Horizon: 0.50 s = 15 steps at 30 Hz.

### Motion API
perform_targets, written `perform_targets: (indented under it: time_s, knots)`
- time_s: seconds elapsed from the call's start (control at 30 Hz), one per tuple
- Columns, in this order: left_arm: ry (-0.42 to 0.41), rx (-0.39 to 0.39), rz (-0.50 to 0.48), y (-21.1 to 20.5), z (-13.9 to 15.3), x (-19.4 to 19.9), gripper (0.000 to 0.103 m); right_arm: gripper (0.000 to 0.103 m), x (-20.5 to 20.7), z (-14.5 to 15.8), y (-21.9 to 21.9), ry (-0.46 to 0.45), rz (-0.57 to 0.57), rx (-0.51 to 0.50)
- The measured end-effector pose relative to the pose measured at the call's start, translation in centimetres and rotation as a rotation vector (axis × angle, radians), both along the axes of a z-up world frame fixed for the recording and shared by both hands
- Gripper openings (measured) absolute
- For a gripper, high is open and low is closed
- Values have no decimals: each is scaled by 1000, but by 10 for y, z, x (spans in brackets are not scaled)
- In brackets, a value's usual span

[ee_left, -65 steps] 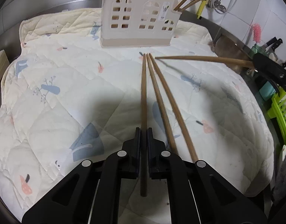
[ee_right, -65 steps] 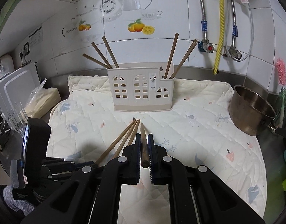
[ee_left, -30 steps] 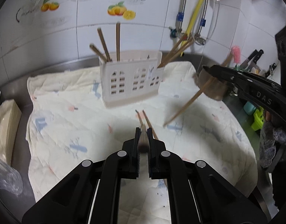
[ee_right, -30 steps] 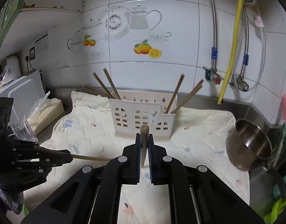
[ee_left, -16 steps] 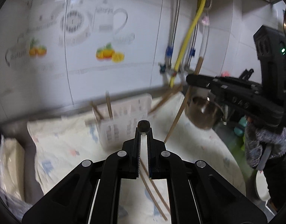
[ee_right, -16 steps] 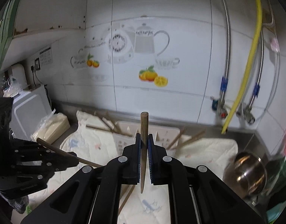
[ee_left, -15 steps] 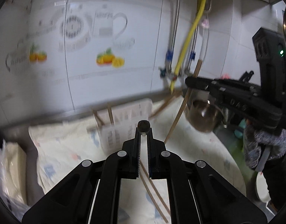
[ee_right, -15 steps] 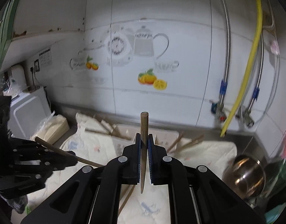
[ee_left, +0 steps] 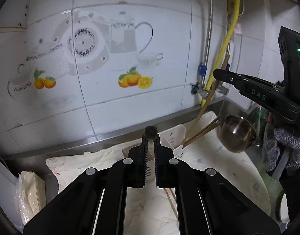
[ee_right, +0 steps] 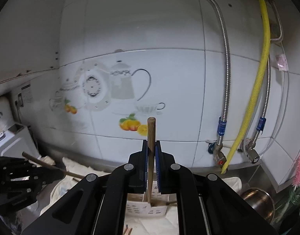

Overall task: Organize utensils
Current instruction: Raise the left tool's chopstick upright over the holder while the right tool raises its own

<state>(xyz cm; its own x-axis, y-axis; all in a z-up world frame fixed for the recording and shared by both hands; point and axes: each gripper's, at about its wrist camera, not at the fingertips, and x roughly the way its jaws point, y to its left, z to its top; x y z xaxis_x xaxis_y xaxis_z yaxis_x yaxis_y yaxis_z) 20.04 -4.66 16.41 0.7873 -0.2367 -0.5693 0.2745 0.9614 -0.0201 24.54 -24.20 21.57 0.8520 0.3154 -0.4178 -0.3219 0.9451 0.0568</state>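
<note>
My left gripper [ee_left: 150, 137] is shut on a wooden chopstick [ee_left: 150, 131], seen end-on, raised over the white utensil holder [ee_left: 174, 136]. My right gripper [ee_right: 151, 146] is shut on another chopstick [ee_right: 151, 137], held upright with its lower tip just above the holder's [ee_right: 146, 208] opening. In the left wrist view the right gripper [ee_left: 218, 72] holds its chopstick [ee_left: 206, 101] slanting down to the holder's right end, beside chopsticks [ee_left: 203, 131] that stand in it. Two chopsticks [ee_left: 170, 199] lie on the quilted cloth [ee_left: 75, 168].
A steel pot [ee_left: 236, 133] stands right of the holder. Yellow and metal hoses [ee_right: 255, 90] run down the tiled wall. A bagged stack [ee_left: 30, 192] sits at the left counter edge. A pink brush [ee_right: 299, 168] is at far right.
Both grippers have risen and tilted up from the cloth, each carrying its chopstick. The right chopstick's tip has come closer above the holder; the left one is now over the holder.
</note>
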Motion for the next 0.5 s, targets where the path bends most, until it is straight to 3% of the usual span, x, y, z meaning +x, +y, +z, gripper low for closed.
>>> perform_targets:
  time_s: [0.17,0.5]
  knots:
    - [32,51,26,-2,-9,12,5,7,22,-22,-1,26,-25,-4]
    - [105,44,34,-2,-31,38,5,7,43,-62,0,109,-32,-7]
